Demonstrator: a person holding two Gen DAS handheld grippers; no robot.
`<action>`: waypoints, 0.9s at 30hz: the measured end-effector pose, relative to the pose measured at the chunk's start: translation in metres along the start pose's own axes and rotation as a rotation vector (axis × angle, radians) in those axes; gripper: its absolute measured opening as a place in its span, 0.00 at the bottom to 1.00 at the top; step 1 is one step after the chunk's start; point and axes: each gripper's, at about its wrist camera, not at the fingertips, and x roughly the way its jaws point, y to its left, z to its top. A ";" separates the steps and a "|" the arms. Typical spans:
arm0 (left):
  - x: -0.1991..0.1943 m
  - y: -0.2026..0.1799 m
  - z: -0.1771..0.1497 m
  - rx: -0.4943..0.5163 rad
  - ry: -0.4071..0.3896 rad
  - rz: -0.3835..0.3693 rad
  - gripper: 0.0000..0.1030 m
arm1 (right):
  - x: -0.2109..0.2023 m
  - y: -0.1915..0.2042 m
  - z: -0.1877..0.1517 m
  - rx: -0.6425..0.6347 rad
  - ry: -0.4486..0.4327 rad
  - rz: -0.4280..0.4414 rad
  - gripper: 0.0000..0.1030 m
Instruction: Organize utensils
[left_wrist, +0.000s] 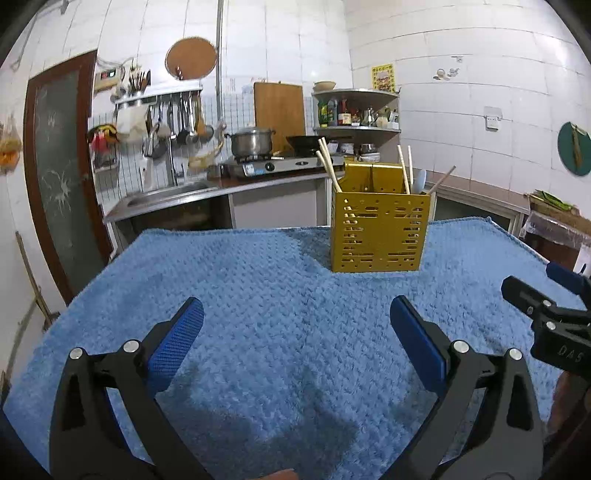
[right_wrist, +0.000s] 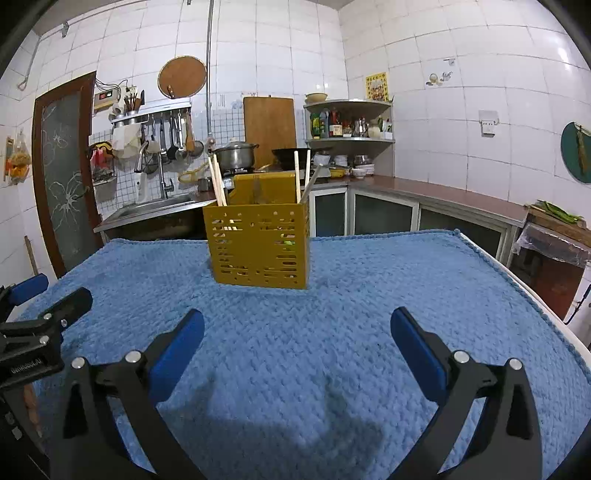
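Observation:
A yellow perforated utensil holder (left_wrist: 380, 230) stands upright on the blue towel (left_wrist: 258, 295), toward the far edge; it also shows in the right wrist view (right_wrist: 260, 247). Wooden chopsticks (left_wrist: 327, 164) and a pale spoon (left_wrist: 419, 181) stick out of its top; chopsticks (right_wrist: 218, 181) show in the right wrist view too. My left gripper (left_wrist: 295, 321) is open and empty, low over the towel, short of the holder. My right gripper (right_wrist: 297, 328) is open and empty, beside it. Each gripper shows at the edge of the other's view.
The towel (right_wrist: 369, 295) covers a table whose right edge (right_wrist: 517, 280) shows. Behind stand a sink counter (left_wrist: 166, 195), a gas stove with a pot (left_wrist: 251, 142), a corner shelf (right_wrist: 347, 122) and low cabinets (right_wrist: 424, 210).

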 end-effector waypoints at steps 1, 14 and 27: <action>0.001 -0.001 -0.002 -0.003 0.001 -0.004 0.95 | 0.000 0.001 -0.001 -0.005 -0.002 -0.004 0.96; 0.007 -0.003 -0.017 0.008 -0.012 -0.006 0.95 | -0.004 0.005 -0.011 -0.053 -0.024 -0.034 0.96; 0.001 0.005 -0.019 -0.027 -0.044 0.012 0.95 | -0.013 0.006 -0.014 -0.079 -0.051 -0.054 0.96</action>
